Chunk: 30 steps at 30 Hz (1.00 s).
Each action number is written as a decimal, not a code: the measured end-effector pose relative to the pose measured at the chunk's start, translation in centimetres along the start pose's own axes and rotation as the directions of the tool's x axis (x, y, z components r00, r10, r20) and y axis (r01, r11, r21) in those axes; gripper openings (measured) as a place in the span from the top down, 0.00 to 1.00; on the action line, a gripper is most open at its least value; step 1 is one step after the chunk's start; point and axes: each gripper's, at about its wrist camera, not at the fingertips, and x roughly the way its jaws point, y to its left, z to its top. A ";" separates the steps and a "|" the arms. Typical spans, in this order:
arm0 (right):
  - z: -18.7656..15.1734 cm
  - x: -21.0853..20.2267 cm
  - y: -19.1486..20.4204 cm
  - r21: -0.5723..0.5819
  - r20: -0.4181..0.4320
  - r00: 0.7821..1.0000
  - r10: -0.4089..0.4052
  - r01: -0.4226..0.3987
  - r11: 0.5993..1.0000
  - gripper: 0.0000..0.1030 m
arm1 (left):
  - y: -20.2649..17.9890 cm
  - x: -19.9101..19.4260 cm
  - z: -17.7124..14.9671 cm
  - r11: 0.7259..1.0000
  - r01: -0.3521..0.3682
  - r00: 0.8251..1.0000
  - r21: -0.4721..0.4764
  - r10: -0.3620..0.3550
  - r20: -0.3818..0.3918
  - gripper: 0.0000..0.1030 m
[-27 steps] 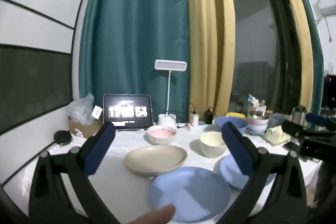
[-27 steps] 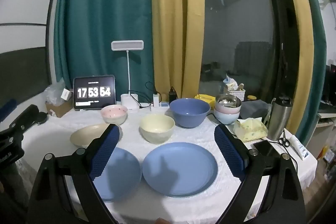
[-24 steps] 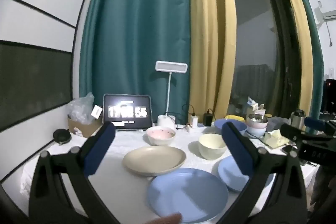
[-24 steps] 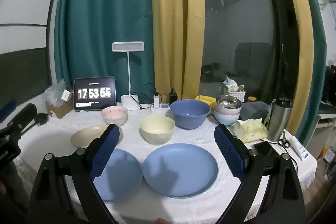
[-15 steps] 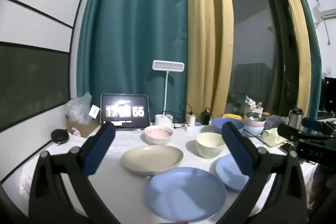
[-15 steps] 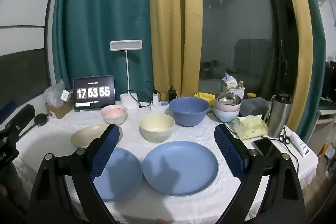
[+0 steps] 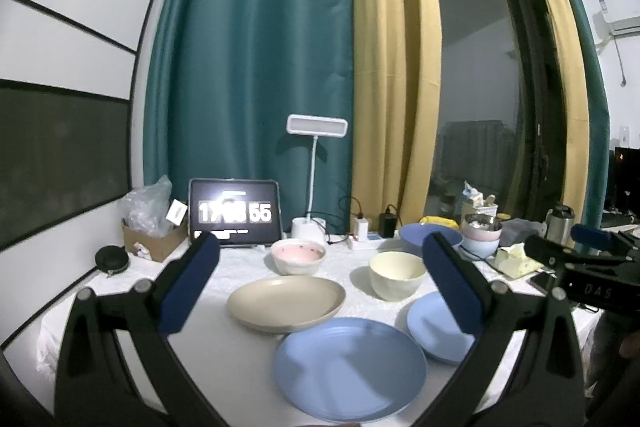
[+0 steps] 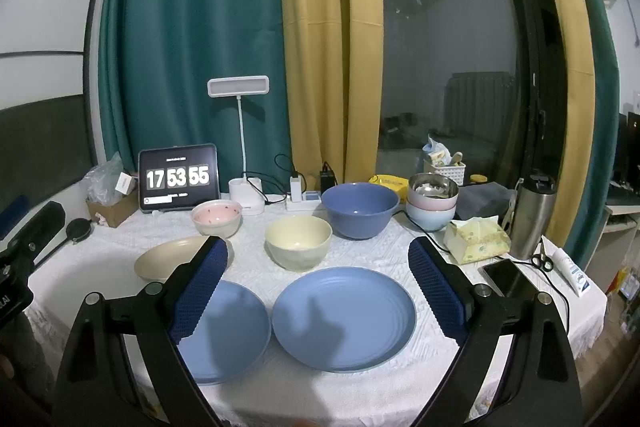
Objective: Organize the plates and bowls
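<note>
On the white tablecloth lie a large blue plate [image 8: 344, 319], a smaller blue plate [image 8: 228, 331] to its left and a beige plate [image 8: 168, 261] behind that. Behind them stand a cream bowl [image 8: 298, 247], a pink bowl [image 8: 216, 217] and a dark blue bowl [image 8: 360, 207]. In the left wrist view the beige plate [image 7: 286, 301], a blue plate [image 7: 350, 367] and the cream bowl [image 7: 396, 275] show. My right gripper [image 8: 316, 283] is open and empty above the blue plates. My left gripper [image 7: 320, 283] is open and empty above the table's left side.
A tablet clock [image 8: 179, 177], a desk lamp [image 8: 239, 87] and chargers stand at the back. At the right are stacked bowls [image 8: 432, 203], a tissue pack [image 8: 476, 239], a steel flask [image 8: 530, 215], a phone [image 8: 508, 277] and scissors. A cardboard box [image 8: 110, 209] sits back left.
Both grippers stay open and nearly still; the left view has shifted slightly. A fingertip at the bottom of the left view is gone. The clock went from 54 to 55.
</note>
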 end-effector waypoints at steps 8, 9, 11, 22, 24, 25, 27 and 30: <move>-0.1 0.1 0.1 0.000 -0.003 1.000 0.000 0.000 1.000 0.08 | 0.0 0.0 -0.5 1.000 -0.001 1.000 0.001 0.001 0.000 0.01; 0.0 0.0 0.1 0.000 -0.003 1.000 0.000 0.000 1.000 0.08 | 0.0 -0.1 -0.5 1.000 -0.001 1.000 0.000 0.001 0.000 0.01; 0.0 0.1 0.1 0.000 -0.005 1.000 0.001 -0.001 1.000 0.08 | 0.1 0.0 -0.5 1.000 0.000 1.000 0.000 0.000 -0.001 0.01; 0.0 0.1 -0.1 0.002 -0.007 1.000 0.001 -0.001 1.000 0.08 | 0.0 -0.2 -0.7 1.000 0.001 1.000 -0.001 -0.001 -0.005 0.01; 0.0 0.1 -0.1 0.002 -0.009 1.000 0.002 -0.002 1.000 0.08 | 0.0 -0.3 -0.9 1.000 0.000 1.000 -0.001 0.000 -0.006 0.01; 0.0 0.0 -0.1 0.002 -0.009 1.000 0.003 -0.003 1.000 0.08 | 0.0 -0.3 -0.9 1.000 0.000 1.000 0.000 0.000 -0.006 0.01; -0.2 -0.1 -0.1 0.001 -0.009 1.000 0.004 -0.004 1.000 0.08 | 0.0 -0.4 -1.1 1.000 0.000 1.000 -0.001 0.000 -0.006 0.01; -0.3 0.0 -0.1 0.002 -0.011 1.000 0.004 -0.004 1.000 0.08 | -0.1 -0.4 -1.3 1.000 -0.001 1.000 -0.001 0.001 -0.008 0.01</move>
